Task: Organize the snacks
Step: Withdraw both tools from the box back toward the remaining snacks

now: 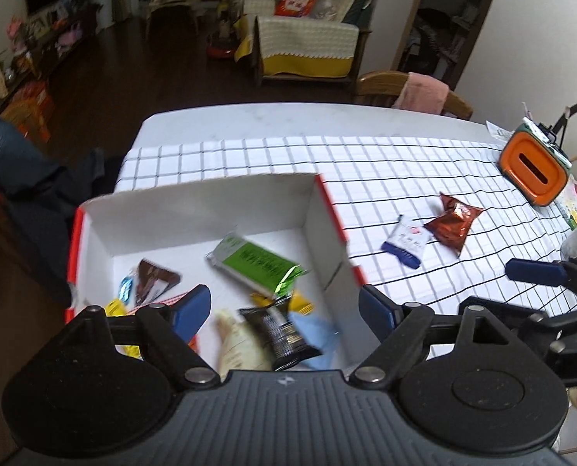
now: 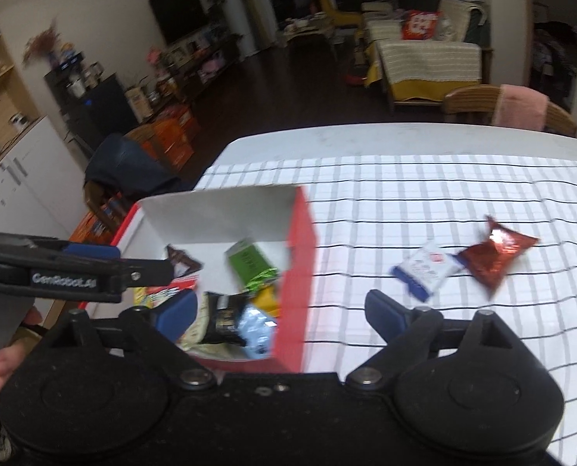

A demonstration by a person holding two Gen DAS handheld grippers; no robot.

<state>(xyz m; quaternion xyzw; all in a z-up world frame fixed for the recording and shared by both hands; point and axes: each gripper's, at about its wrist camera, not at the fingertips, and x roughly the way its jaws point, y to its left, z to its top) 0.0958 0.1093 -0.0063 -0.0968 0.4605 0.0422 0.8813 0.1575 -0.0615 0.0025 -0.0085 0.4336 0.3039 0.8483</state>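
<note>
Both my hand-held grippers are empty with jaws spread wide: the left hand-held gripper over the box, the right hand-held gripper above the box's near corner. Most snacks already lie inside, among them a green packet and a black one. Two remain on the worktop, well right of the box: a white-blue sachet touching a red foil bag. Because they touch, I judge that grabbing one could drag or flick the other. The foil looks slippery and may slide from the pads. The two grippers hang close together, so swinging right could knock the box wall.
</note>
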